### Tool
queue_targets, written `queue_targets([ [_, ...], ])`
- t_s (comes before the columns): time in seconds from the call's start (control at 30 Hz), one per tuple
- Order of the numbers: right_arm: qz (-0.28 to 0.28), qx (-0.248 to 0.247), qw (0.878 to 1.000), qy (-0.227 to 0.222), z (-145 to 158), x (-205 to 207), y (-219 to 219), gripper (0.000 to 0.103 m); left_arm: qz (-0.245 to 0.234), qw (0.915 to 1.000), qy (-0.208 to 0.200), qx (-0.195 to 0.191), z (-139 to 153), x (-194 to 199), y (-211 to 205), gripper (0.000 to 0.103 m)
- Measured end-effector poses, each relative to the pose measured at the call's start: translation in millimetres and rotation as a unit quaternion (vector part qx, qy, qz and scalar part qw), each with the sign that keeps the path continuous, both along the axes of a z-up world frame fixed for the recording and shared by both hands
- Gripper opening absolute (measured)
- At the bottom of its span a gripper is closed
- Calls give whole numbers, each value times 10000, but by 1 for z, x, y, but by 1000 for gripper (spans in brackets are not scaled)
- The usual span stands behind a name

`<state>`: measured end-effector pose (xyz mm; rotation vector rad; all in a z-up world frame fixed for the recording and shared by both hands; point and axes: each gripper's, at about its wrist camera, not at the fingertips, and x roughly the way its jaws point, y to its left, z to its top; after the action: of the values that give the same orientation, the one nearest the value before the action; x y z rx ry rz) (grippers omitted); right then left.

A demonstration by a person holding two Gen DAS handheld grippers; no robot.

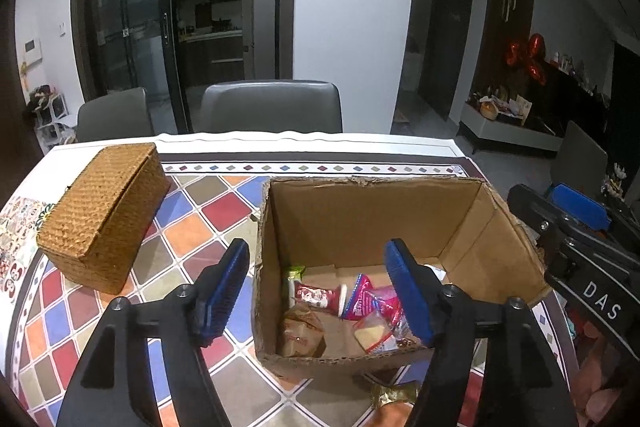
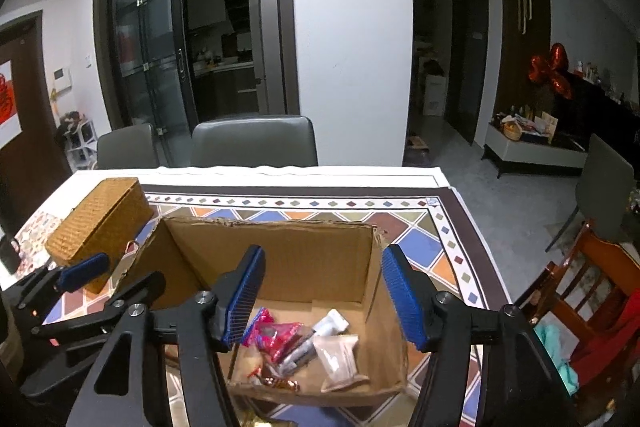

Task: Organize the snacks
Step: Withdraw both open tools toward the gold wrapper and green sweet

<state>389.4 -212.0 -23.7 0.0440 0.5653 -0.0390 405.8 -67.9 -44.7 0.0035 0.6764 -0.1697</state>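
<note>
Snacks [image 1: 352, 311] lie loose in the bottom of an open cardboard box [image 1: 360, 219] on the tiled counter [image 1: 200, 211]. Left tongs [image 1: 324, 291] hang spread over the box's near-left corner, pinching nothing. Right tongs [image 2: 324, 297] hang spread above the box, empty too. A woven basket [image 1: 104, 211] sits far left.

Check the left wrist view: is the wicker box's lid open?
No, the wicker box sits closed on the tablecloth, its lid flat on top.
</note>
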Motion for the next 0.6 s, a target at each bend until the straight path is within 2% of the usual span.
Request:
queue_targets([
  [0.6,-333,-48,9991,-258,23,-53,-26,62,-157,9996,-213,77,15,-49,-25,76],
])
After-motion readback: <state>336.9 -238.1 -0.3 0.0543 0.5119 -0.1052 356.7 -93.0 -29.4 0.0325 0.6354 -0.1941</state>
